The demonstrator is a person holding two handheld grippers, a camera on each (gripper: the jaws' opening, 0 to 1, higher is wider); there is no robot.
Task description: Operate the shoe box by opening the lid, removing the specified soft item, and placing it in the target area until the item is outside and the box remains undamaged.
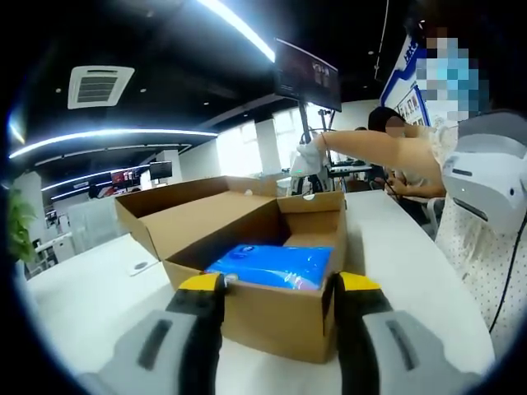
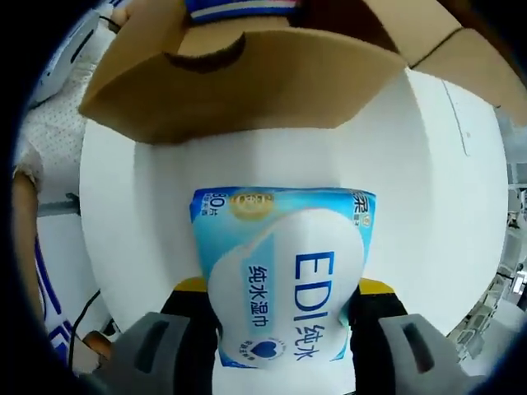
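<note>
The brown cardboard shoe box (image 1: 272,317) stands on the white table with its lid and flaps folded open. A blue soft pack (image 1: 272,265) lies inside it. My left gripper (image 1: 280,285) is open, its yellow-tipped jaws just in front of the box's near wall with nothing between them. In the right gripper view, my right gripper (image 2: 284,290) is shut on a blue and white wet wipes pack (image 2: 284,271), held over the white table (image 2: 445,206) beside the box (image 2: 247,78). The white body of the right gripper (image 1: 486,185) enters the left gripper view from the right.
A person stands at the right edge of the table (image 1: 403,255). Behind the box another person's arm (image 1: 370,148) reaches over. A monitor (image 1: 307,76) hangs behind. Bare white table surface lies left and right of the box.
</note>
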